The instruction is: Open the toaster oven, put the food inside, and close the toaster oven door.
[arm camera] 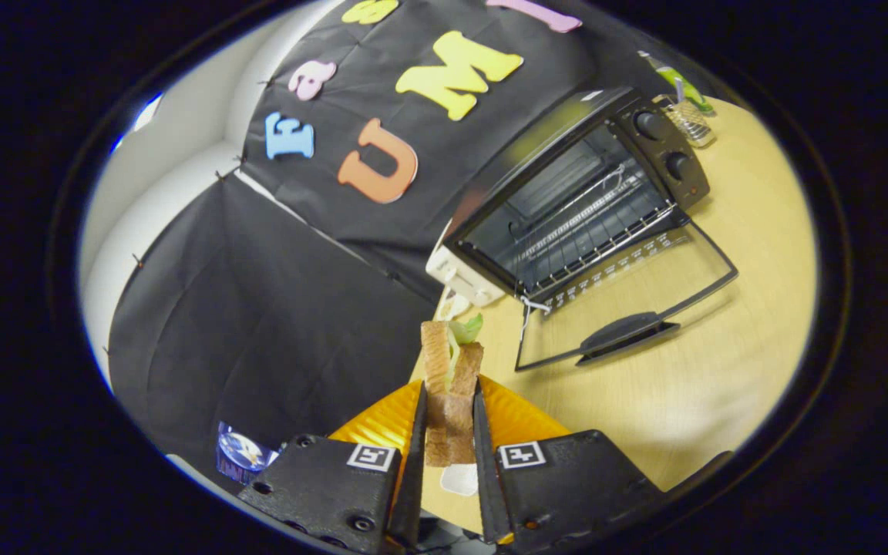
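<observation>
Clenched on a sandwich (450, 385), the claw (450, 420) has both fingers (415, 439) pressed against the bread's two flat sides, with the sandwich standing on edge between them and reaching past the tips toward 12 o'clock. Green lettuce (467, 330) protrudes from its far end. Toward 1 o'clock, well beyond the fingers, the toaster oven (567, 193) stands on the wooden worktop (721, 347). Its glass door (629, 304) is fully lowered and lies flat on the worktop, handle (625, 333) nearest the claw. A wire rack (590, 223) is visible inside the open cavity. Two control knobs (664, 142) sit on the oven's panel at its far side. A small glass container (689, 119) stands just beyond the oven. Orange parts of the claw body (517, 416) flank the fingers.
</observation>
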A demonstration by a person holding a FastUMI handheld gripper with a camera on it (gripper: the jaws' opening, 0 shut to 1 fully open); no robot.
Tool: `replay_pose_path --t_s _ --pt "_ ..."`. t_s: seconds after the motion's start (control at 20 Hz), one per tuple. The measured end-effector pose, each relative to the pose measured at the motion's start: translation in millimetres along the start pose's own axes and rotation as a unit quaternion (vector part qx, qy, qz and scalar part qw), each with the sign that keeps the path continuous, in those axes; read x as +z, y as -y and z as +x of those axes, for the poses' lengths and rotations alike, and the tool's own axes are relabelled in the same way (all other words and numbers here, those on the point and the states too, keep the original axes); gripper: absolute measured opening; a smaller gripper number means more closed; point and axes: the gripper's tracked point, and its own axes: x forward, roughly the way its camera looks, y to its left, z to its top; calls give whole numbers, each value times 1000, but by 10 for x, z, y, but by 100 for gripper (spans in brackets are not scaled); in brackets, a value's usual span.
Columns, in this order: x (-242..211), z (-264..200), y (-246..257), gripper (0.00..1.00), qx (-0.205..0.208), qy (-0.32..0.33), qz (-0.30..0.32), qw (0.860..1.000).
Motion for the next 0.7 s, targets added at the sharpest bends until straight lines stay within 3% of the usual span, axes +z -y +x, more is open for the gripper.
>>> replay_pose_path --t_s 0.2,0.4,0.55,0.7 --pt "458 9 190 35 9 124 85 989" --pt "736 90 603 35 -17 221 156 963" --pt "868 280 825 35 -40 269 172 947" --pt "1054 472 867 35 -47 285 163 943"
